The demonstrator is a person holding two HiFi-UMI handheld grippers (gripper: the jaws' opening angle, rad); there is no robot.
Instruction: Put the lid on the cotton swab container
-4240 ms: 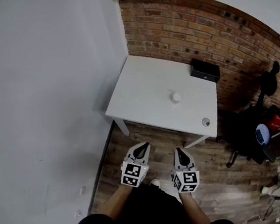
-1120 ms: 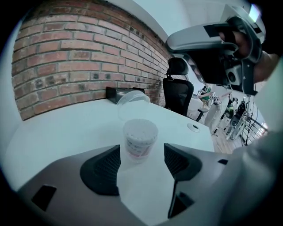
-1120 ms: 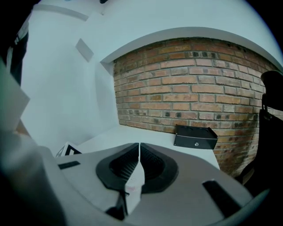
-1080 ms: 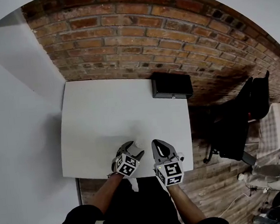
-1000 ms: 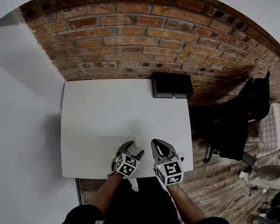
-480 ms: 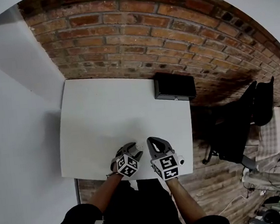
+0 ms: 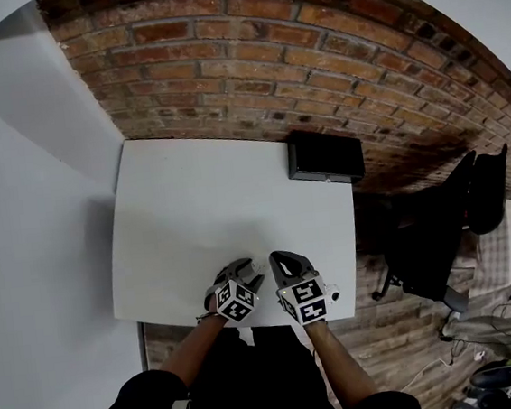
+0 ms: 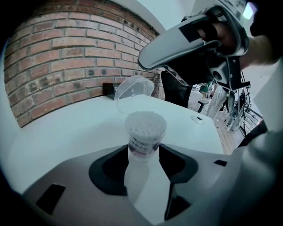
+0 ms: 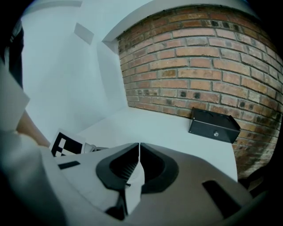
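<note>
Jaws of the left gripper [image 8: 143, 153], having just been closing, are pinching the cotton swab container [image 8: 145, 132]; the right gripper [image 9: 139, 151] is pinching the clear lid [image 8: 132, 92] just above that container.

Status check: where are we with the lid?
Left gripper just closed onto cotton swab container, upright, uncapped. Right gripper shut; clear lid tilted just beyond container, grip unconfirmed. No obstruction seen.

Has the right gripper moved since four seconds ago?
Yes: the right gripper came forward from over the floor to the near edge of the table.
</note>
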